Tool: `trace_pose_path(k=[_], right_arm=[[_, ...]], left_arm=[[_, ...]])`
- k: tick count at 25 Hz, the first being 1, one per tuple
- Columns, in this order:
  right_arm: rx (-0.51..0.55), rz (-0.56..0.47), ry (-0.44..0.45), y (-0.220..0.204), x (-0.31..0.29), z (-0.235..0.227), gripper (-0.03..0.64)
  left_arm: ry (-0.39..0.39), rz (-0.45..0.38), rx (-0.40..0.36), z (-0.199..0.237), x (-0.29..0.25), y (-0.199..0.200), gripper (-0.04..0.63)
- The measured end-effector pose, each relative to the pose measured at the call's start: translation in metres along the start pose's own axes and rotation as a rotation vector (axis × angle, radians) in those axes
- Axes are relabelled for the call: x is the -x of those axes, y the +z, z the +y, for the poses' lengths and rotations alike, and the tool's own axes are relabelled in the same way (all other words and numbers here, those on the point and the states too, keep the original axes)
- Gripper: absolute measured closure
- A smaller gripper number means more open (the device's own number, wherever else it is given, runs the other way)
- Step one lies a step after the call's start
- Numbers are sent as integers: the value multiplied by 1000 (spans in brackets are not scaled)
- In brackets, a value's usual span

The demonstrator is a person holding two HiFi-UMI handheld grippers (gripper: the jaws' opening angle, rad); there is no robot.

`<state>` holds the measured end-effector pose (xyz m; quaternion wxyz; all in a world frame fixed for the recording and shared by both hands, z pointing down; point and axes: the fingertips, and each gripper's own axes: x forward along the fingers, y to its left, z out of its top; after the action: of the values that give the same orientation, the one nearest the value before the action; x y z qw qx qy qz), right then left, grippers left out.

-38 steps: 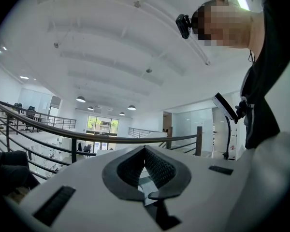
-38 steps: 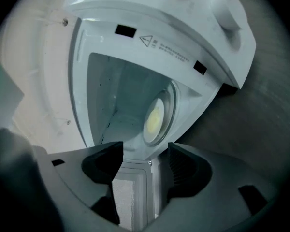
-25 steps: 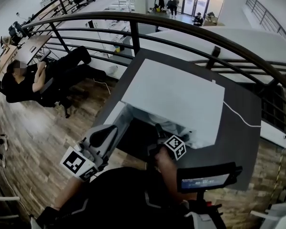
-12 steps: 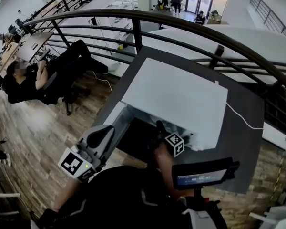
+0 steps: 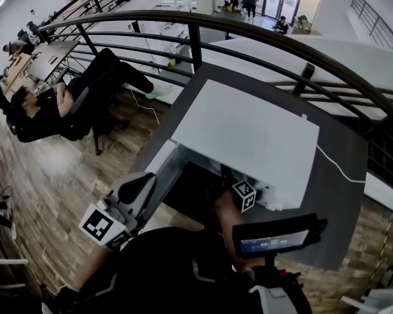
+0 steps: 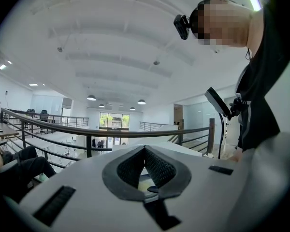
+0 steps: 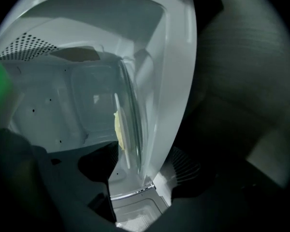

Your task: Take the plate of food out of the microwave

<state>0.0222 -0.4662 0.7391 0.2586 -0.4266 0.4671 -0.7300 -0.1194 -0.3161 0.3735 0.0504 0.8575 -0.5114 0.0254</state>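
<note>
Right gripper view looks straight into the open microwave (image 5: 249, 133). The right gripper (image 7: 137, 172) has its jaws spread wide, and the near edge of the clear glass plate (image 7: 130, 124) runs into the gap between them. They have not closed on it. The plate sits inside the cavity, with a pale yellow lump of food (image 7: 118, 128) on it. The camera is rolled over, so the plate looks almost upright in the picture.

In the head view that gripper reaches in past the door (image 5: 158, 169), which hangs open to the left. The microwave stands on a dark table (image 5: 334, 201).

The left gripper (image 6: 145, 150) is no help at present. It is held low at the person's left and points up at the ceiling. Its padded tips are together with nothing between them.

I see the trouble coming from the grip itself. Smooth glass pinched at one edge gives the pads little to bite on, so a shallow bite could let the plate slip or swing down once it leaves the cavity floor. If it tilts, I'd expect the food to slide off. Dragged out low, the far rim may catch the cavity's front lip and twist the plate free. I cannot tell how far the rim sits inside the jaws, so closing too early might catch only the very edge.
</note>
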Motion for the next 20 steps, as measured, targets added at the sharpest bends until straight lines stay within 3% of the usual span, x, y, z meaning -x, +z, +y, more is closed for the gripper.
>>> trace_pose_path(k=[5, 20], right_arm=[[-9, -5, -19, -1, 0, -2, 282], [4, -36, 42, -11, 32, -6, 476]], left_arm=[[7, 6, -1, 2, 3, 1, 594], [-38, -7, 20, -4, 16, -4, 593]])
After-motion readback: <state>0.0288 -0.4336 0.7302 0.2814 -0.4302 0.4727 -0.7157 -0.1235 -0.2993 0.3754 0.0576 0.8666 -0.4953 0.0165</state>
